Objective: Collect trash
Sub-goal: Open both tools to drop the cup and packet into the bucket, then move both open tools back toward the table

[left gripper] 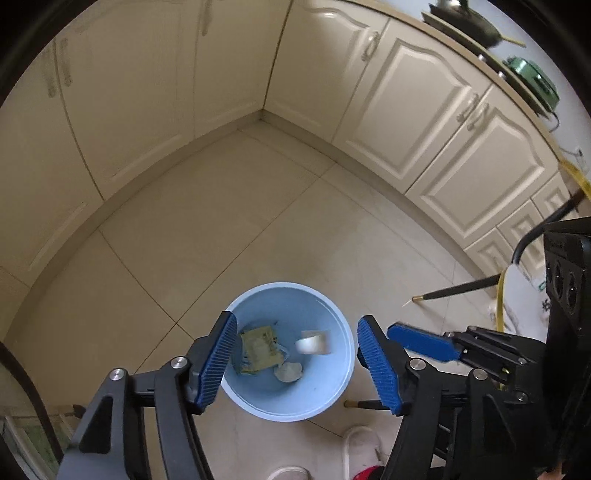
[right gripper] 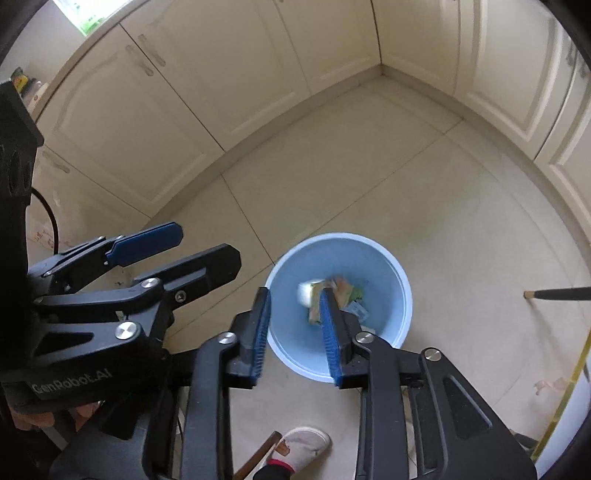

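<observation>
Over a cream tiled kitchen floor [left gripper: 221,206], 2 hand-held black grippers with blue ribbed pads point steeply down at a round pale-blue plastic bin [left gripper: 332,391] standing near the corner where 2 runs of cream panelled cabinets [left gripper: 424,110] meet; the left gripper [left gripper: 297,363] stands with its jaws wide, one pad at each side of the bin's mouth and nothing pressed between them; inside the bin a small white cylindrical piece of trash [left gripper: 312,342], blurred, sits below the gap between those pads, apart from both; a crumpled yellow-green wrapper [left gripper: 260,347] lies on the bin's floor toward its left wall, and a pale grey-white scrap [left gripper: 288,372] lies near its front wall.

The right gripper [right gripper: 295,326] has its jaws at a narrower gap, nothing clamped between the pads; seen from the right wrist, its right pad overlaps a blurred tan-and-orange packet [right gripper: 334,291] down in the bin, whether touching it cannot be told; the white piece sits just left of that packet; a bluish scrap [right gripper: 358,310] lies toward the bin's right wall.

A person's white slipper [right gripper: 303,448] shows at the floor's near edge; a black rod with a brass tip [left gripper: 458,290] crosses the floor to the bin's right; a dark wok [left gripper: 469,22] and a green pan [left gripper: 532,83] stand on the counter above the cabinets.
</observation>
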`<state>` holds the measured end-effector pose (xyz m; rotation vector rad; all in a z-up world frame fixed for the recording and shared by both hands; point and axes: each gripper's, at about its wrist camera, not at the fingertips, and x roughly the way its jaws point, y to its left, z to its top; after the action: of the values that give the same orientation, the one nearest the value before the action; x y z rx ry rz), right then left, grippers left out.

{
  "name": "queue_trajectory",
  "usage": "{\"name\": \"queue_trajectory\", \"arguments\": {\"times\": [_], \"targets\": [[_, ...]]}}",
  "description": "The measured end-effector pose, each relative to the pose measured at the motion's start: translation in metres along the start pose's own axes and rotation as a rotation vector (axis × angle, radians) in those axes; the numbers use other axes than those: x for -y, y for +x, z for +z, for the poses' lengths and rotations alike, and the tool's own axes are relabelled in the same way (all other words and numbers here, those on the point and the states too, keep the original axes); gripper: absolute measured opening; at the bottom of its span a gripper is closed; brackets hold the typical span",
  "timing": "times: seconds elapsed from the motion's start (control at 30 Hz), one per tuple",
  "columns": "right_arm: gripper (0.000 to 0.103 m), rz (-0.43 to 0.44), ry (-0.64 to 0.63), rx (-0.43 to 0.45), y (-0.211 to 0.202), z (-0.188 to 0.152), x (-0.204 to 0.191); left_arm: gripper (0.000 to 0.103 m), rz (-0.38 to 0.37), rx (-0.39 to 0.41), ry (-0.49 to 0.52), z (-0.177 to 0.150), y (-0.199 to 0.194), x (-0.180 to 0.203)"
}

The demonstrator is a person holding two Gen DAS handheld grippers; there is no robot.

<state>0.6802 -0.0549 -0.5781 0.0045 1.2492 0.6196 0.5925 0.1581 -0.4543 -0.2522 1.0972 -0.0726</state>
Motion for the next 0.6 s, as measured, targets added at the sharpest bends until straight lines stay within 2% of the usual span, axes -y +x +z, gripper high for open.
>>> {"name": "queue_trajectory", "arguments": {"times": [0.17, 0.23, 0.27, 0.43, 0.5, 0.57, 0.6], "targets": [[0.047, -0.01, -0.038, 0.057, -0.032, -0.004, -0.014, 0.068, 0.013, 0.061, -0.041, -0.016, -0.046, 0.023], [0.055, -0.039, -0.055, 0.082, -0.053, -0.008, -0.026, 0.069, 0.037, 0.1, -0.047, -0.021, -0.072, 0.037], [0.063, -0.049, -0.061, 0.09, -0.059, -0.005, -0.032, 0.07, 0.043, 0.123, -0.049, -0.025, -0.082, 0.043], [0.086, -0.126, -0.1, 0.213, -0.137, -0.017, -0.069, 0.078, 0.067, 0.27, -0.035, -0.047, -0.166, 0.081], [0.095, -0.159, -0.103, 0.265, -0.166, -0.024, -0.082, 0.084, 0.107, 0.314, -0.024, -0.061, -0.199, 0.105], [0.097, -0.202, -0.109, 0.334, -0.206, -0.038, -0.092, 0.092, 0.139, 0.381, -0.013, -0.076, -0.235, 0.127], [0.099, -0.217, -0.106, 0.35, -0.215, -0.032, -0.097, 0.093, 0.143, 0.415, -0.012, -0.084, -0.252, 0.135]]}}
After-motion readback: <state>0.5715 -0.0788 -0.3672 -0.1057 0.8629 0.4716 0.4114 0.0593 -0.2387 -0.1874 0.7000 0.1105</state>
